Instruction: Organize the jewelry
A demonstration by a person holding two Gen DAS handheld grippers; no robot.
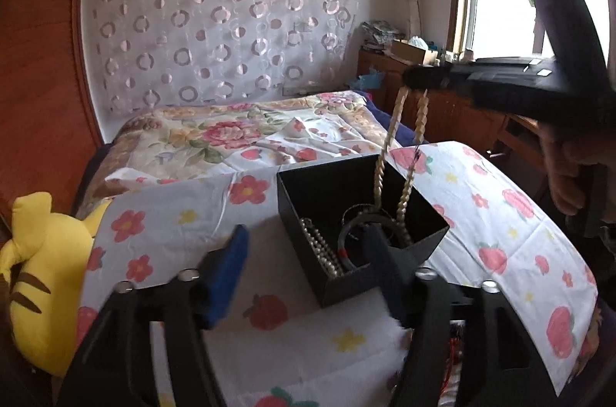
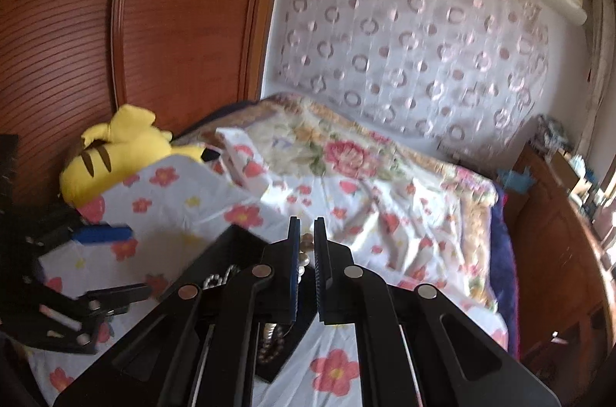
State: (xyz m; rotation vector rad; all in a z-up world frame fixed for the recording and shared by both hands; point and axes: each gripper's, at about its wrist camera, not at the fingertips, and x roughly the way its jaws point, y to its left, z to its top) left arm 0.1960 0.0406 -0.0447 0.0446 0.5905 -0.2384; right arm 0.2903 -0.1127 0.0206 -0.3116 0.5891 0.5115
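Observation:
A black open box [image 1: 419, 237] sits on a flowered cloth. Inside it lie a grey pearl strand [image 1: 321, 247] and a dark bangle [image 1: 350, 241]. My right gripper [image 1: 415, 82] hangs above the box, shut on a cream pearl necklace [image 1: 396, 122] whose loop drops down into the box. In the right wrist view the right gripper [image 2: 307, 234] pinches the pearls [image 2: 306, 247] between nearly closed fingers, with the box [image 2: 235, 249] below. My left gripper [image 1: 304, 249] is open and empty, its fingers on either side of the box's near left corner.
A yellow plush toy [image 1: 42, 272] lies at the left. A bed with a floral quilt [image 1: 238, 134] is behind the box. A wooden wardrobe [image 2: 115, 22] stands left, a wooden dresser [image 1: 442, 103] right under the window.

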